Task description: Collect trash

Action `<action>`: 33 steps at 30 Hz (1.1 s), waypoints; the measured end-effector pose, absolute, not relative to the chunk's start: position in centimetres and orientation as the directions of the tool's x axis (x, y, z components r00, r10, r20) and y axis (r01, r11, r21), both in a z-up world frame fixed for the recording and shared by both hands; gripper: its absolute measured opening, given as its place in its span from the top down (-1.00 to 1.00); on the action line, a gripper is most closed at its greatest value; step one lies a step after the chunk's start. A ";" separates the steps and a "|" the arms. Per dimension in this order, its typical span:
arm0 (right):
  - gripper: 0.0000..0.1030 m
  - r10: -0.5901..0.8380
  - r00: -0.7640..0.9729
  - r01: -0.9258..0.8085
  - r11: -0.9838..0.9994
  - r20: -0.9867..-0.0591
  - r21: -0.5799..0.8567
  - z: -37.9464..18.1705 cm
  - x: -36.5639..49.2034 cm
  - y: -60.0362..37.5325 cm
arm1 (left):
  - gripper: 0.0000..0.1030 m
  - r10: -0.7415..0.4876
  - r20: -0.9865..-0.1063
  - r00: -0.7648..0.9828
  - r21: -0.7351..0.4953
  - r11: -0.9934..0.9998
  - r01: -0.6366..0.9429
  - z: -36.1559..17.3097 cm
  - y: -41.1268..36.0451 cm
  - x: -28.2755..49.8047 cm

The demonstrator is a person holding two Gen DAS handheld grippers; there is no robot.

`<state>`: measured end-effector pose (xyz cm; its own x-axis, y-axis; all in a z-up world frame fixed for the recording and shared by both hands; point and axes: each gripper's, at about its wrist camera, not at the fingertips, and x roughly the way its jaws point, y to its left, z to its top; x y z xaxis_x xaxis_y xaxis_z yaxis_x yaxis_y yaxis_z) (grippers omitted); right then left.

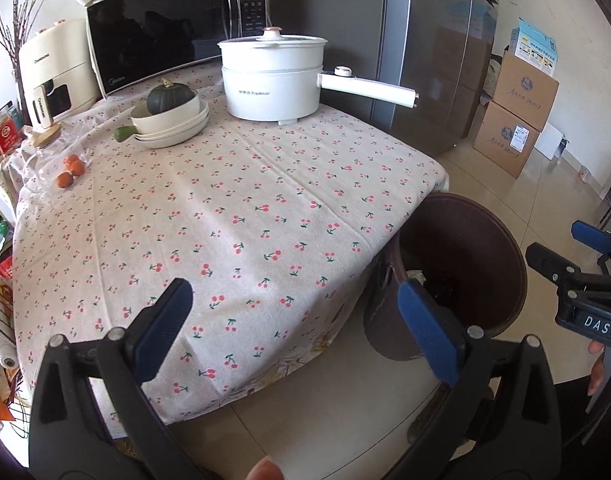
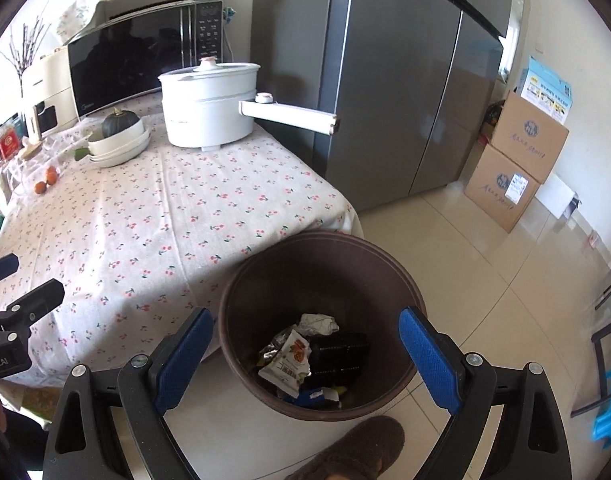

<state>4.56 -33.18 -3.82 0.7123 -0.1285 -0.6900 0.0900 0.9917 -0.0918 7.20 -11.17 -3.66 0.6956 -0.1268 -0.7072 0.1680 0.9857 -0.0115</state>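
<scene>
We see both grippers spread wide with nothing between the pads.

Left gripper (image 1: 295, 332): blue pads far apart, empty. The left pad hangs over the cherry-print cloth (image 1: 225, 208); the right pad sits in front of the bin (image 1: 485, 236) at the table's corner. No pad touches cloth or bin.

Right gripper (image 2: 305, 360): jaws wide, empty. In its view the bin's mouth lies between the two fingers and below them; the pads frame it without touching the rim.

Trash (image 2: 305, 356): all that we see lies in the bottom of the brown bin. We make out a white snack wrapper (image 2: 287, 364) with orange print, crumpled white paper (image 2: 319, 324), a black ribbed tray (image 2: 339, 354), foil and small scraps. From the left wrist only a little of this shows, deep in shadow.

The bin stands on the tiled floor, just beside the table's corner. A brown slipper (image 2: 353, 452) is on the floor near it.

On the table, well away from the fingers: a white electric pot (image 1: 273, 76) with lid on, handle pointing at the fridge (image 1: 425, 40); stacked cream bowls (image 1: 173, 124) holding a dark green squash (image 1: 169, 96); three small orange fruits (image 1: 71, 170) near the left edge. Behind them stand a microwave (image 1: 157, 40) and a cream appliance (image 1: 51, 76).

Cardboard boxes (image 1: 517, 116) are stacked by the far wall.
</scene>
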 end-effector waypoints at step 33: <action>-0.86 -0.050 0.833 0.006 0.997 -0.551 -0.081 -1.1 1.0 -28.7 | -0.99 -0.066 -0.575 0.815 -0.019 0.998 0.068 -0.8 -7.6 2.7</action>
